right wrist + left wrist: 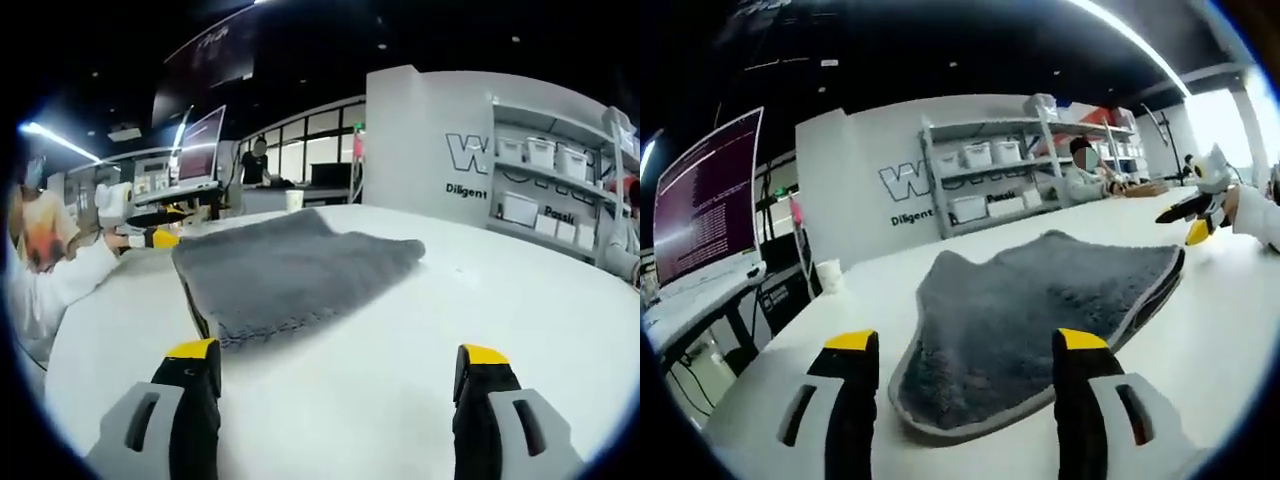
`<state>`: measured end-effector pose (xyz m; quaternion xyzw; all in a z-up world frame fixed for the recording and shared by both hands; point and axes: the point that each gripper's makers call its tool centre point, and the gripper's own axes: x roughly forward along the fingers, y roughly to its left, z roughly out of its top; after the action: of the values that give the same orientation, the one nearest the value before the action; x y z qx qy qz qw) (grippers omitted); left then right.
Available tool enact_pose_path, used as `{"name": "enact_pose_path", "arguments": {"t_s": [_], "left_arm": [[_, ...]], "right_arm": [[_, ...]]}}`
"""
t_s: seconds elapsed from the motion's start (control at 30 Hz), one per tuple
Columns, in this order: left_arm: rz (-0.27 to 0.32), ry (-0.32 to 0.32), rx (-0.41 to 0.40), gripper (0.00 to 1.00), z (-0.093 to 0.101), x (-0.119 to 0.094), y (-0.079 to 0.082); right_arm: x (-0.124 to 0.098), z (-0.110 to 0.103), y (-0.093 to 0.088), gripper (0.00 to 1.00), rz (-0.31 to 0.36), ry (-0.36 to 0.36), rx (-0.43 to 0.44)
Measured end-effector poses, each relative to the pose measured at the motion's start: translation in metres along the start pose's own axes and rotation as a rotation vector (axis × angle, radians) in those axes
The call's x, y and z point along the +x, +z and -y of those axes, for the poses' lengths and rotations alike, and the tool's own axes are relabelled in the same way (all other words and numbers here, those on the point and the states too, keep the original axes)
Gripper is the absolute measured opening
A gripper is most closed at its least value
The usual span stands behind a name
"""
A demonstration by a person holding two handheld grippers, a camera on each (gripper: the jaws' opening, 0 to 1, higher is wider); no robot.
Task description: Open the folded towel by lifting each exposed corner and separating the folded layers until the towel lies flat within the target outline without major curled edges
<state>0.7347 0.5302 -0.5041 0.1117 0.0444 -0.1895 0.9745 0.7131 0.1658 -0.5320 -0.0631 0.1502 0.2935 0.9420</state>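
Note:
A grey folded towel (pixel 1040 300) with a light hem lies on the white table (pixel 1230 330). Its near rounded edge rests just ahead of my left gripper (pixel 966 345), whose yellow-tipped jaws stand wide open, low over the table. My right gripper (pixel 1195 210) hovers beyond the towel's far right corner. In the right gripper view the towel (pixel 290 265) lies ahead and to the left, its layered edge facing me. The right gripper (pixel 338 352) is open over bare table (pixel 450 290), apart from the towel. The left gripper (pixel 150 235) is by the towel's far left corner.
A monitor (pixel 705 195) on a side desk stands left of the table, with a white cup (pixel 828 272) at the table's far edge. Shelves with white bins (pixel 1010 170) line the back wall. A person's white sleeve (pixel 50 280) reaches in from the left.

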Motion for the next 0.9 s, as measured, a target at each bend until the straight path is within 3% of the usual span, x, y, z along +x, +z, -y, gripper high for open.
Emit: {"name": "enact_pose_path", "arguments": {"t_s": [0.57, 0.9], "left_arm": [[-0.02, -0.014, -0.038, 0.99, 0.006, 0.007, -0.006], [-0.051, -0.027, -0.031, 1.0, 0.01, 0.008, -0.011]], "right_arm": [[0.001, -0.003, -0.003, 0.98, -0.012, 0.011, -0.002], [0.002, -0.004, -0.003, 0.98, -0.015, 0.021, -0.003]]}}
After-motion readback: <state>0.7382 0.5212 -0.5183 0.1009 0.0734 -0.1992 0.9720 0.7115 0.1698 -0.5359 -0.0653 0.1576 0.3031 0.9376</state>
